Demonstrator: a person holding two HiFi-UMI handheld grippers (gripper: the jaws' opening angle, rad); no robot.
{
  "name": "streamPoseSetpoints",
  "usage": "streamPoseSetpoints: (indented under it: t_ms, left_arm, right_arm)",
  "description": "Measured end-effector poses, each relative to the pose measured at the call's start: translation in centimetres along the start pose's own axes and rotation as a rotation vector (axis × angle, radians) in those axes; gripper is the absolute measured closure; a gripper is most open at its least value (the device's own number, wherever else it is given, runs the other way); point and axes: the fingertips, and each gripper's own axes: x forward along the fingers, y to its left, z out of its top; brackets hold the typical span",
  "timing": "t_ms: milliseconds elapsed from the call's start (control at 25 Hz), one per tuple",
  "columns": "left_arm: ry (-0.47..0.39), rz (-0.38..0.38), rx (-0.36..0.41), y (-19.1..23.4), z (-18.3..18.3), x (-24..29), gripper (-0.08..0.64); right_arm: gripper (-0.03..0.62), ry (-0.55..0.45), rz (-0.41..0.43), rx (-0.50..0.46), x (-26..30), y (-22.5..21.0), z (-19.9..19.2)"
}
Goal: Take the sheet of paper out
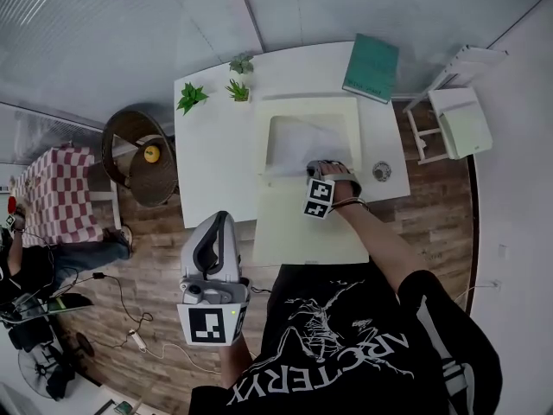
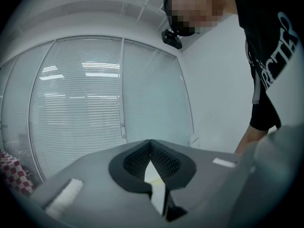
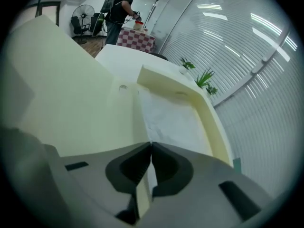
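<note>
Right arm outstretched, right hand-held gripper [image 3: 151,144] pinching sheet of paper [image 3: 172,121], left hand-held gripper [image 2: 150,141] closed, empty, near waist

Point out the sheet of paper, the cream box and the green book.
sheet of paper [image 1: 302,145], head view, middle of the white sheet.
box [image 1: 307,106], head view, on its far cream rim.
book [image 1: 371,67], head view, centre of the green cover.

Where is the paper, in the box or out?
In: the paper lies inside the open box, its near edge pinched by the right gripper.
</note>
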Motion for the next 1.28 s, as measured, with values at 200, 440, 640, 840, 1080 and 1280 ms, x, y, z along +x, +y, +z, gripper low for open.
streamPoseSetpoints:
  t_ms: [200, 440, 640, 840, 1080, 1280]
  left_arm:
    - [0.062, 0.003, -0.017, -0.4, -1.4, -0.5, 0.548]
    - [-0.009, -0.017, -0.012, -0.7, -0.3, 0.3, 0.548]
    - [-0.078, -0.044, -0.025, -1.0, 1.0, 1.1, 0.548]
    - [-0.065, -0.053, -0.018, -1.5, 0.6, 1.6, 0.548]
    - [-0.038, -0.065, -0.016, -2.1, 0.2, 2.3, 0.548]
    - [-0.035, -0.071, -0.02, -2.3, 0.0, 2.7, 0.548]
  right_arm:
    - [0.58, -0.042, -0.028, -0.002, -1.8, -0.4, 0.5]
    - [0.58, -0.115, 0.022, 0.046, -8.2, -0.8, 2.0]
    - [0.58, -0.204, -0.025, 0.119, -15.2, -6.0, 2.5]
    - [0.58, -0.291, -0.11, 0.3, -20.6, -14.5, 1.6]
    - [0.58, -0.427, -0.157, 0.401, -27.1, -16.9, 2.3]
    - [0.58, -0.682, -0.184, 0.564, -34.2, -17.6, 3.0]
